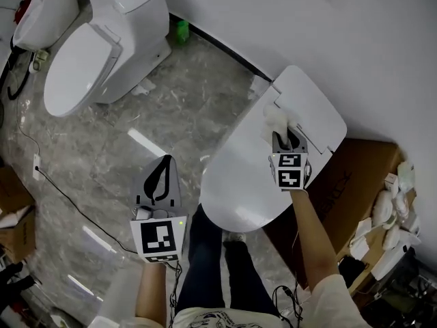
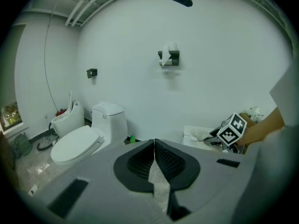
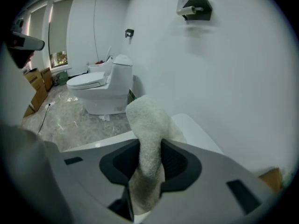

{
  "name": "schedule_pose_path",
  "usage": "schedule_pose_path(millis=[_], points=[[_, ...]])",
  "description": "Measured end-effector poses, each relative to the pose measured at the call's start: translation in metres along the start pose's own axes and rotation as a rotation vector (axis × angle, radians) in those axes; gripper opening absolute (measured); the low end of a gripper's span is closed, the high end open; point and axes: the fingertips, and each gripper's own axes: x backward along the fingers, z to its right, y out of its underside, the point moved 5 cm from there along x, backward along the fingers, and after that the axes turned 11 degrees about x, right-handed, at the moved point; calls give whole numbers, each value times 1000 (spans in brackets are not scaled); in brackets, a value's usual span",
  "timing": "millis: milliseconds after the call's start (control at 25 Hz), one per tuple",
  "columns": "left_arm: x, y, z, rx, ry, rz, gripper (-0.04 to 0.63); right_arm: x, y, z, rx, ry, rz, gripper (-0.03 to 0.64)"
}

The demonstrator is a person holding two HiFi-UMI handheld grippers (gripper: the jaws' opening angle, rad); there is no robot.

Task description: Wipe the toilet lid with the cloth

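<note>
Head view: the white lid [image 1: 232, 183] fills the centre, its long axis running from lower left to upper right, hinge end at upper right. The right gripper [image 1: 285, 137] sits at that hinge end with the cloth [image 1: 274, 120] bunched at its tip. The left gripper [image 1: 164, 161] hangs over the floor [image 1: 171, 108], left of the lid and pointing up-frame. A second toilet [image 1: 75, 67] stands at upper left.

Left gripper view: its jaws meet tip to tip with nothing between them. Only this view shows the wall holder [image 2: 169, 57] at upper centre.

Right gripper view: the jaws are clamped on the cloth, which stands upright between them, its top bending left.
</note>
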Motion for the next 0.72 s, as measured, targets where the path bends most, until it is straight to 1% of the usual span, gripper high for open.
schedule_pose_path(millis=[120, 320, 440, 600, 720], points=[[-5, 12, -1, 7, 1, -18, 9, -24, 3, 5, 47, -10, -33, 114], [-9, 25, -5, 15, 3, -41, 9, -58, 2, 18, 83, -3, -79, 114], [-10, 31, -7, 23, 1, -48, 9, -73, -1, 23, 151, -11, -107, 114], [-10, 36, -10, 26, -1, -60, 9, -91, -3, 24, 248, -43, -154, 114], [-10, 41, -12, 29, -4, -71, 9, -99, -1, 23, 263, -54, -186, 114]])
